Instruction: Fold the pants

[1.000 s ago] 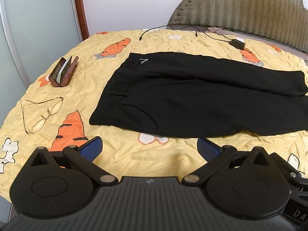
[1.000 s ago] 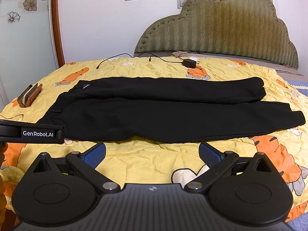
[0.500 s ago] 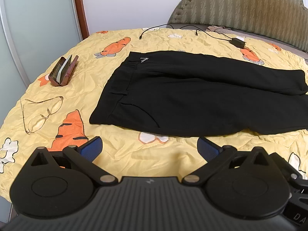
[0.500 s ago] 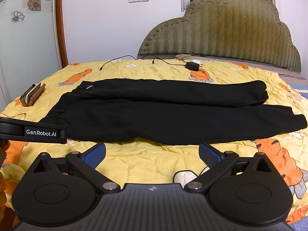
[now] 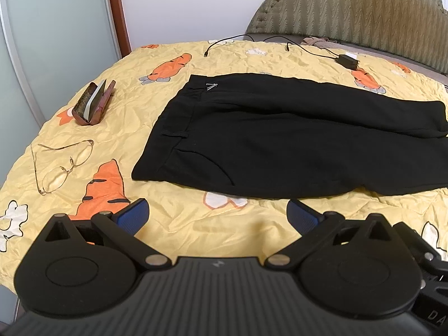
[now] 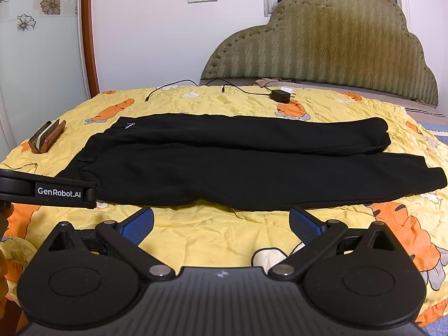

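1. While the glasses (image 5: 63,165) lie at nine o'clock in the left wrist view, lenses up on the yellow carrot-print bedspread (image 5: 179,218), an open glasses case (image 5: 93,103) sits beyond them toward ten o'clock, well apart from the black cloth.
2. Ahead, the left gripper (image 5: 218,214) hovers low over the bedspread with its blue-padded fingers (image 5: 131,215) spread wide and nothing between them; they sit just short of the near hem.
3. At twelve o'clock the pants (image 5: 280,140) lie flat across the bed, waistband (image 5: 179,117) toward the left, both legs running off to the right, the far leg partly overlapping the near one.
4. In the right wrist view, the right gripper (image 6: 221,222) also hangs just above the bedspread, fingers (image 6: 305,225) wide apart and empty, close to the near edge of the pants (image 6: 224,165) but not touching it.
5. At nine o'clock there, part of the left gripper's body with white lettering overlaps the waistband corner.
6. Toward three o'clock the two leg cuffs (image 6: 436,179) end, the near one reaching further right.
7. Beyond, at one o'clock, a black charger (image 6: 281,95) and its cable rest near the padded headboard (image 6: 336,44).
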### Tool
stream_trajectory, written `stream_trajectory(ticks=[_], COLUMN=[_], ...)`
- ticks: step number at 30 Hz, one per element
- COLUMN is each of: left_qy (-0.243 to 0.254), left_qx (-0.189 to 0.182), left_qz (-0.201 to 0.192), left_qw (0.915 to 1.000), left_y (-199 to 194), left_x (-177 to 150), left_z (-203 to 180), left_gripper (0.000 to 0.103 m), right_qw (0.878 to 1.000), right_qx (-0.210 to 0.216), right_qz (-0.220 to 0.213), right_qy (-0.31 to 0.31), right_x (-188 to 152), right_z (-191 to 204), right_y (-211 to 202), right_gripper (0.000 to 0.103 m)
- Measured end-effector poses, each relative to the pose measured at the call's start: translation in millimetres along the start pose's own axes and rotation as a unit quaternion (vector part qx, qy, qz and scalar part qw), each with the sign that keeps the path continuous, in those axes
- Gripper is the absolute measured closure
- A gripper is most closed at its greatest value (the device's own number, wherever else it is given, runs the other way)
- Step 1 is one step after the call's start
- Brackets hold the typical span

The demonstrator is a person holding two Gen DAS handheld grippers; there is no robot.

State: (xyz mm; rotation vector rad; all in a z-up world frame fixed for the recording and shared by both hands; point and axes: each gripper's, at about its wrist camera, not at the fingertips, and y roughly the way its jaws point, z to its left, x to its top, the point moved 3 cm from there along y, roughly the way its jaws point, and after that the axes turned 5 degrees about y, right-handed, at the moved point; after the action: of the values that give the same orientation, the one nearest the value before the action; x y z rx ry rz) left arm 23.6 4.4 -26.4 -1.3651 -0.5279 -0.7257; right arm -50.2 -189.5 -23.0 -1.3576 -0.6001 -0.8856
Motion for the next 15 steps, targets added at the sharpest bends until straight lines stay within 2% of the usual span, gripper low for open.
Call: stream_trajectory(ticks=[15], left_qy=[0.005], left_qx=[0.012], left_qz=[-0.002], left_qw=[0.9999], left_y=[0.2], left_x=[5.4], left_z=[4.5], left_gripper=[0.000], right_qw=[1.000], right_qx=[0.025], right_qz=[-0.009], right_qy=[-0.009], right_x=[7.8], right_z=[0.5], right_y=[3.0], right_gripper=[0.000])
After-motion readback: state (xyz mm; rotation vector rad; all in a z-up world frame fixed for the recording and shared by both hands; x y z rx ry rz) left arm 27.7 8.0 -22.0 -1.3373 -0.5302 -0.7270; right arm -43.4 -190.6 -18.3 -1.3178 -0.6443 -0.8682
